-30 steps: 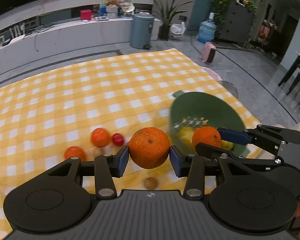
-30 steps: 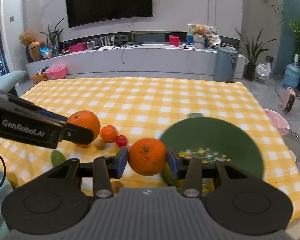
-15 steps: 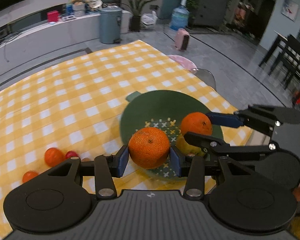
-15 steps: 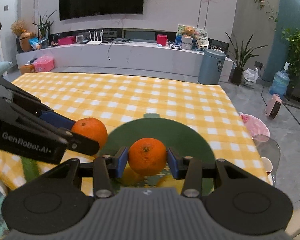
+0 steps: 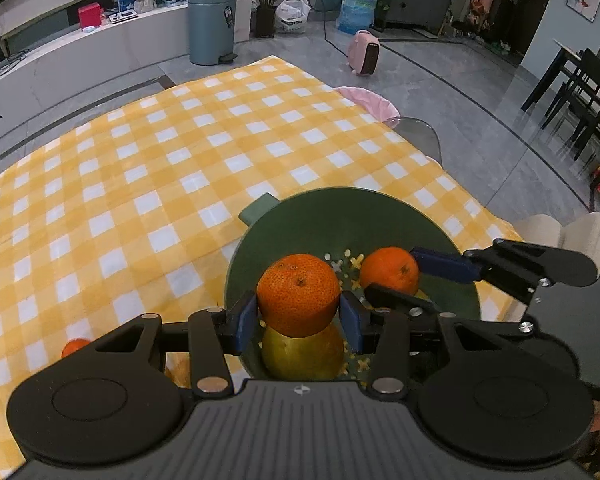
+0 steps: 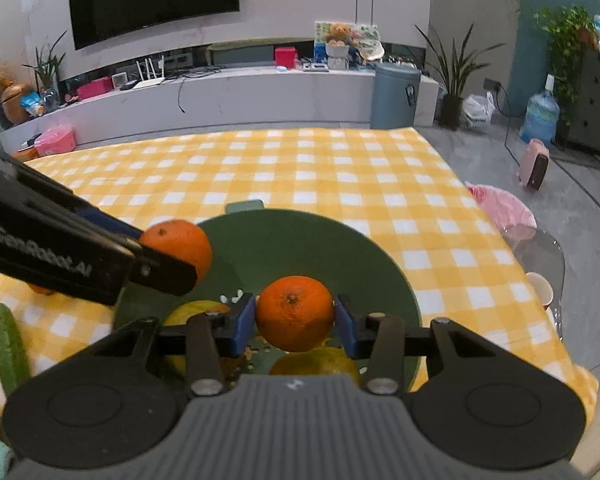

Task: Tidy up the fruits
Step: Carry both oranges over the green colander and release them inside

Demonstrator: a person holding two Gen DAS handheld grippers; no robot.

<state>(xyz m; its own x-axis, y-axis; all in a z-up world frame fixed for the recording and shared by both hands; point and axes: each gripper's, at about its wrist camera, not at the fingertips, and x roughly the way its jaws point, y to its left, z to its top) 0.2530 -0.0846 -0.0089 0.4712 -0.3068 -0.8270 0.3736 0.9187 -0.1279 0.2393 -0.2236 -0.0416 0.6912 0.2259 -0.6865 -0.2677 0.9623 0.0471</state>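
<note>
1. The left gripper (image 5: 299,320) pinches an orange (image 5: 298,295) across its middle, one blue pad (image 5: 247,322) pressed to each side, stem scar facing up and toward the camera.
2. The right gripper (image 6: 295,322) clamps a second, slightly smaller orange (image 6: 295,313) the same way, pads at its widest girth.
3. Both fruits hang over the green bowl (image 5: 396,208), which sits near the right edge of the table; the right-hand orange appears to the right of the left one in the left wrist view, both inside the rim's outline.
4. Directly beneath the held fruit lie yellow-green fruits (image 5: 302,354), already in the bowl; whether the left-hand orange touches the one below it cannot be told, as the outlines overlap.
5. Pale cross-shaped cutouts (image 5: 356,261) mark the bowl's floor, suggesting a strainer.
6. Handling, as a judgement: the oranges look firm and pebbled, giving the pads good purchase, moderately weighty, and round enough to roll once freed. A hold at the equator suits them; a hard squeeze would bruise the rind. Dropped from a height they may knock the fruit beneath, so a low release seems wise.
7. Farther out, the yellow-and-white checked tablecloth (image 5: 148,160) stretches to the far left. A small orange fruit (image 5: 74,346) sits near the left gripper's body, and a cucumber (image 6: 9,350) lies at the near left in the right wrist view.
8. Those pieces outside the bowl suggest sorting is unfinished.
</note>
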